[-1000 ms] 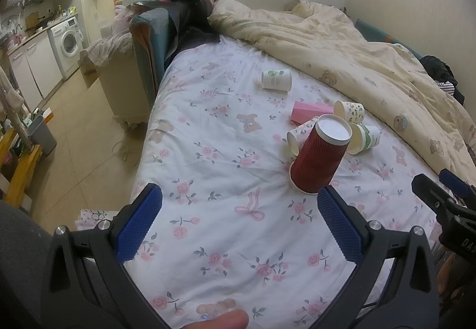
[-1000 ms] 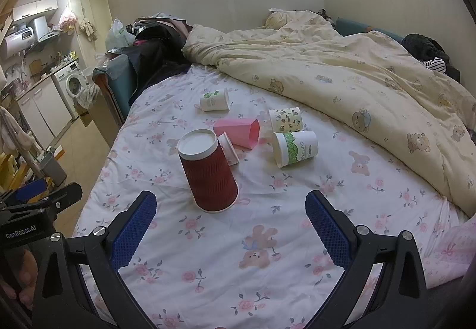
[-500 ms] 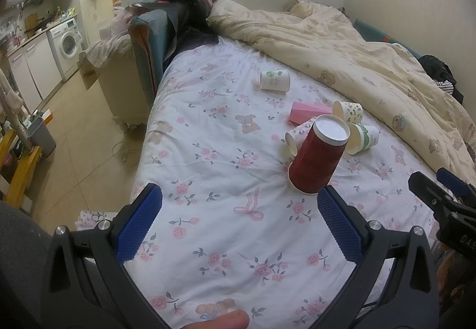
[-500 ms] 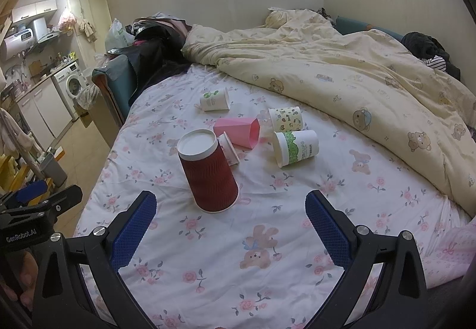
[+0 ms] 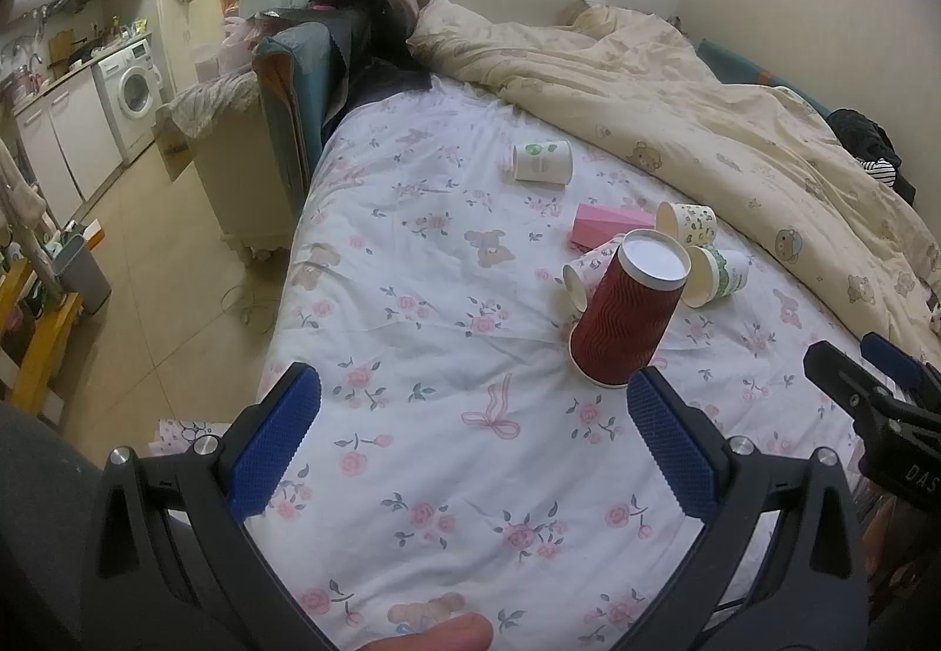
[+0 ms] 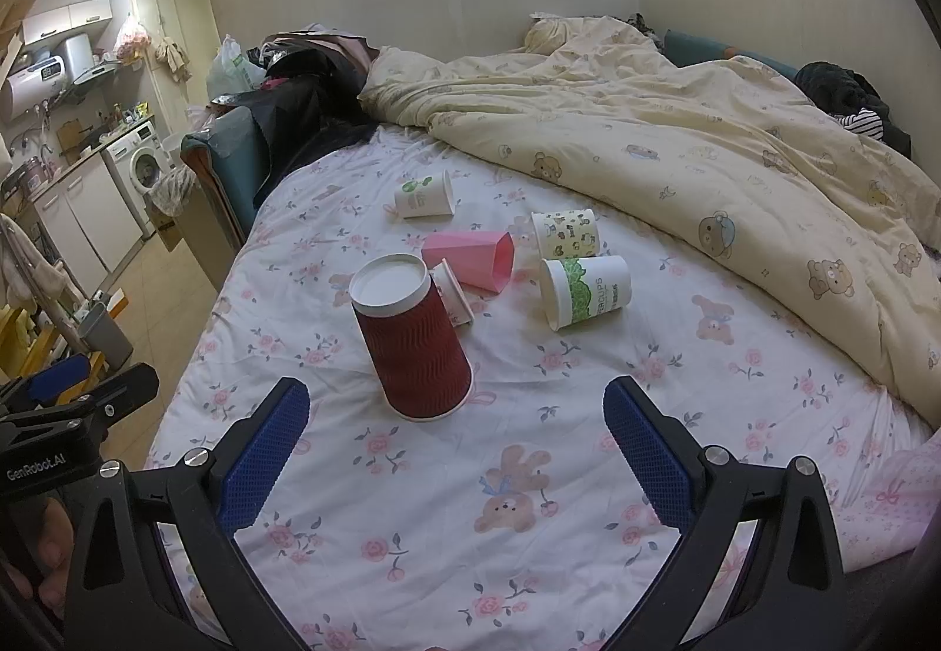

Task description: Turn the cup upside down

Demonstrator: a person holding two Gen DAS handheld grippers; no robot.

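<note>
The red ribbed cup (image 5: 623, 324) stands upside down on the bed (image 5: 435, 333), its wide mouth on the flowered sheet and its white base turned up; it leans a little, and in the right wrist view the same cup (image 6: 411, 345) sits just ahead of the gripper's left finger. The left gripper (image 5: 473, 436) is spread wide with nothing between its blue pads (image 5: 273, 448); the cup stands just beyond its right-hand finger, apart from it. The right gripper (image 6: 456, 451) is likewise spread wide and holds nothing; it hangs over the sheet short of the cup.

Behind the red cup lie several other cups on their sides: a small floral cup (image 6: 451, 292) touching or nearly touching its far side; a pink cup (image 6: 470, 260) just beyond that; a white cup with a green band (image 6: 585, 292) to the right; a patterned cup (image 6: 564, 233) behind that one; and a white cup with green leaves (image 6: 426, 195) farther back, well apart from the rest. A cream quilt with bears (image 6: 706, 151) is heaped along the right and far side of the bed; a washing machine (image 5: 138, 89) stands in the kitchen corner at the far left.
</note>
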